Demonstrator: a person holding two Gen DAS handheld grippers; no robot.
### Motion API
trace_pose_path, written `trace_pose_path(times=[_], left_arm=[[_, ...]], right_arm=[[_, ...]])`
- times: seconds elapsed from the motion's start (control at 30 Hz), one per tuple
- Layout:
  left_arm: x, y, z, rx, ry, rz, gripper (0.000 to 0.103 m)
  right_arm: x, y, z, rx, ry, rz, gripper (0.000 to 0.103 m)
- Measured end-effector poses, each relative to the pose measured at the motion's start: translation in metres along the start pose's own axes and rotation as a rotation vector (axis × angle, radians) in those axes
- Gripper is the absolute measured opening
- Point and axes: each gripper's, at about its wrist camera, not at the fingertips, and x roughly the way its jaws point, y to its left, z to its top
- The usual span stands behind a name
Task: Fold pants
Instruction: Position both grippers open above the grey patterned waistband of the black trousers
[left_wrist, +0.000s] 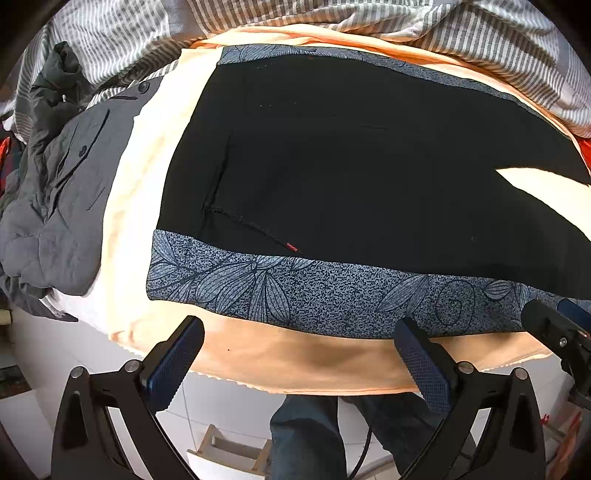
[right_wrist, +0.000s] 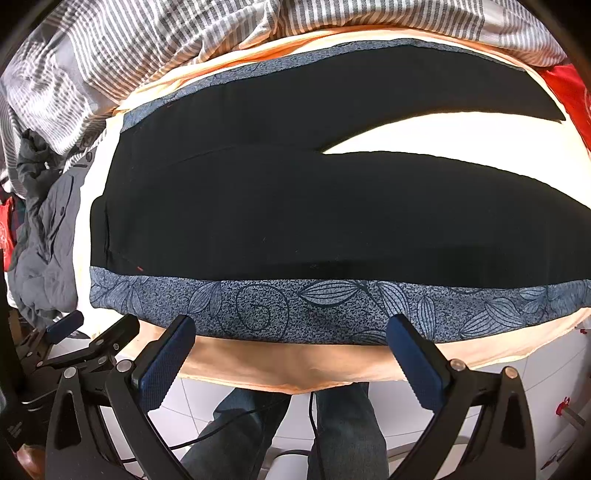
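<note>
While the black pants (left_wrist: 369, 166) lie flat on the peach sheet (left_wrist: 295, 365), their small red tag (left_wrist: 291, 246) unreadable, the left gripper (left_wrist: 299, 362) and right gripper (right_wrist: 291, 358) hover spread and empty near the patterned side stripe (right_wrist: 295, 310).

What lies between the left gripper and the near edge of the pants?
Only bare peach sheet separates the left gripper from the pants, seen in the left wrist view.

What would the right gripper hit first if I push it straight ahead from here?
Most likely the patterned blue-grey side band of the black pants, lying on the peach sheet. The open right gripper sits just short of it; depth is unclear.
</note>
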Motion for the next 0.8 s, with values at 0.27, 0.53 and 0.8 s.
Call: trace_pose_path(times=[0.27,0.53,0.8], left_arm=[[-0.0013,0.0009,-0.0016,-0.005,-0.006,-0.010,0.103],[-0.0020,0.0003,-0.0018,-0.006,-0.008,-0.009,0.103],[-0.0022,0.0003,-0.0016,-0.011,-0.011,-0.007,0.103]], right_arm=[[-0.0006,0.0021,-0.0024,0.014,-0.001,0.001,0.103],[-0.0003,0.0056,-0.0055,0.008,-0.001,-0.002,0.103],[0.0005,0.0070,-0.0047,0.004,-0.003,0.018,0.103]])
